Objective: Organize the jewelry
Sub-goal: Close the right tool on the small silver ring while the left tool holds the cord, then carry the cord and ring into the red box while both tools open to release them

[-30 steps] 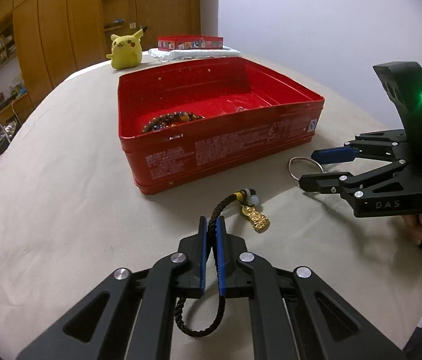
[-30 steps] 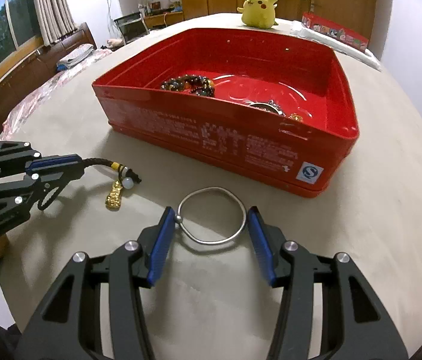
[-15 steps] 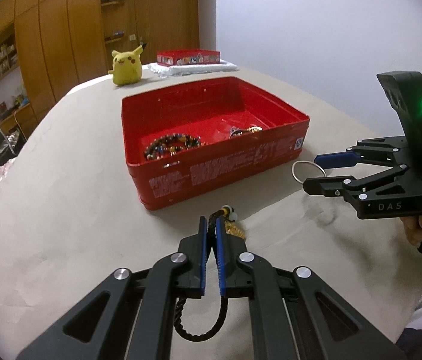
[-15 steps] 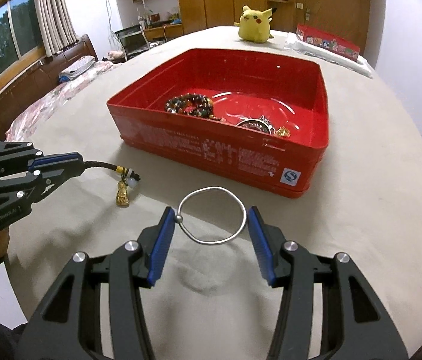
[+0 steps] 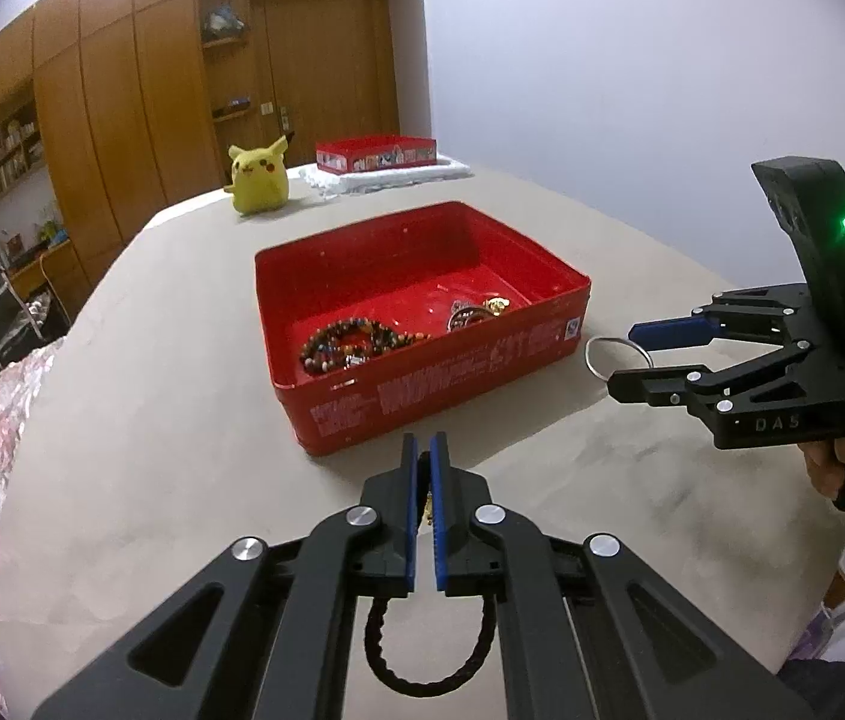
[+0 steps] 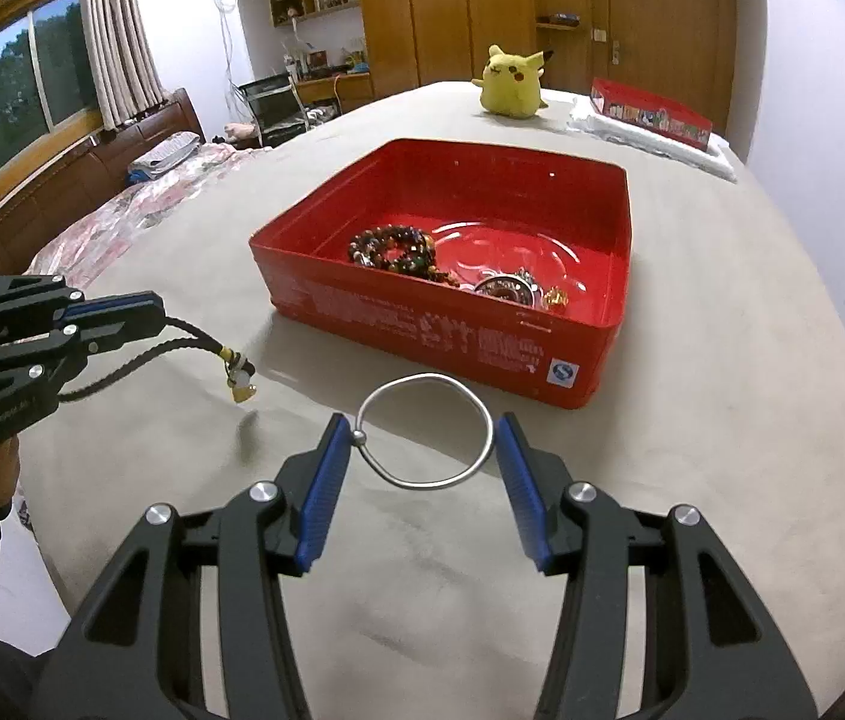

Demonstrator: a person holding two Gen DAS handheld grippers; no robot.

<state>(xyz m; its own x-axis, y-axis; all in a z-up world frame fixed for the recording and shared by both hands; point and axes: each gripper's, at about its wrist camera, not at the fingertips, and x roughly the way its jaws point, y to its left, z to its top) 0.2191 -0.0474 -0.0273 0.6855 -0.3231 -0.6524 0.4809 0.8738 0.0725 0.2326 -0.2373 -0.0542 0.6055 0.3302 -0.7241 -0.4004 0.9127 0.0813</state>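
A red tin (image 5: 440, 384) (image 6: 398, 312) on the beige table holds a beaded bracelet (image 5: 350, 345) (image 6: 398, 246) and small metal pieces (image 6: 512, 288). My left gripper (image 5: 422, 456) (image 6: 146, 312) is shut on a black braided cord (image 5: 422, 672) (image 6: 182, 336); its gold charm (image 6: 239, 387) hangs above the table, in front of the tin. My right gripper (image 6: 416, 444) (image 5: 650, 354) is open, its fingers on either side of a silver bangle (image 6: 428, 432) (image 5: 608, 348). Both appear lifted off the table, and I cannot tell what holds the bangle up.
A yellow plush toy (image 5: 257, 177) (image 6: 512, 84) and a red box on a white cloth (image 5: 374, 159) (image 6: 650, 111) sit at the table's far end. A bed (image 6: 140, 204) lies to the left. A white wall is on the right.
My left gripper has lifted the cord, so the charm left the table and now hangs. My right gripper has risen with the bangle still between its open fingers.
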